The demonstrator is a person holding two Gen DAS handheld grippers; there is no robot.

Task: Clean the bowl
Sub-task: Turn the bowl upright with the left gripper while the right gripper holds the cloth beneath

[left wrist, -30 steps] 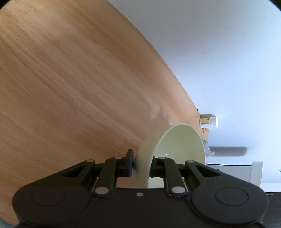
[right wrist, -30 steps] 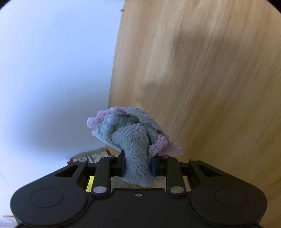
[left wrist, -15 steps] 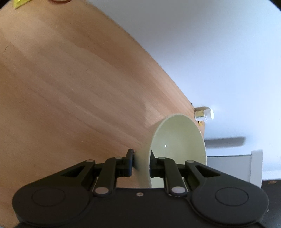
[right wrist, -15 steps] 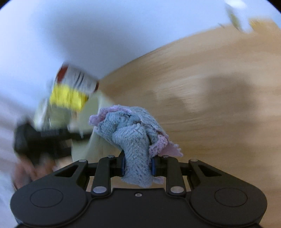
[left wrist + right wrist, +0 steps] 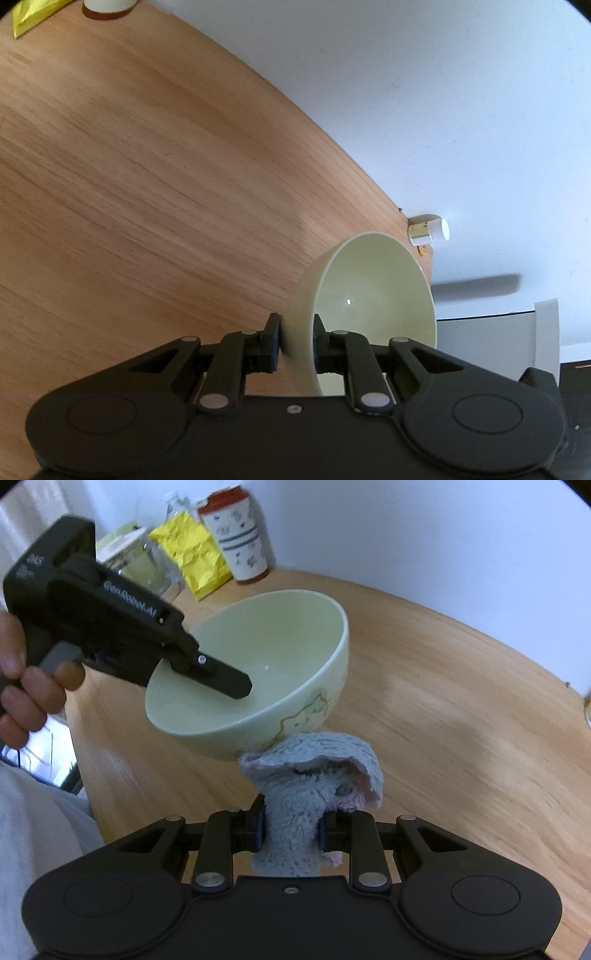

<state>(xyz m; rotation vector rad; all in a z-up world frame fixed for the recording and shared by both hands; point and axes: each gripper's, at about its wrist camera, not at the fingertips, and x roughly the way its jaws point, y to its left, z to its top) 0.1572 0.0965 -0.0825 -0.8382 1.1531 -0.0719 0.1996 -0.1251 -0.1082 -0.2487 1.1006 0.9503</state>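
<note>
A pale green bowl (image 5: 373, 291) is held in the air by my left gripper (image 5: 295, 343), which is shut on its rim with one finger inside and one outside. In the right wrist view the same bowl (image 5: 258, 657) is tilted above the wooden table, with the left gripper (image 5: 225, 681) clamped on its near rim. My right gripper (image 5: 291, 830) is shut on a grey-blue and pink cloth (image 5: 314, 771). The cloth's top touches or nearly touches the bowl's outer underside.
The round wooden table (image 5: 443, 709) lies below. At its far edge stand a red-topped patterned can (image 5: 240, 535), a yellow foil packet (image 5: 195, 554) and a clear bag (image 5: 133, 557). A small white bottle (image 5: 428, 230) sits at the table edge in the left wrist view.
My right gripper swung around with the cloth to face the bowl and came up under it. The left gripper turned slightly, keeping the bowl gripped.
</note>
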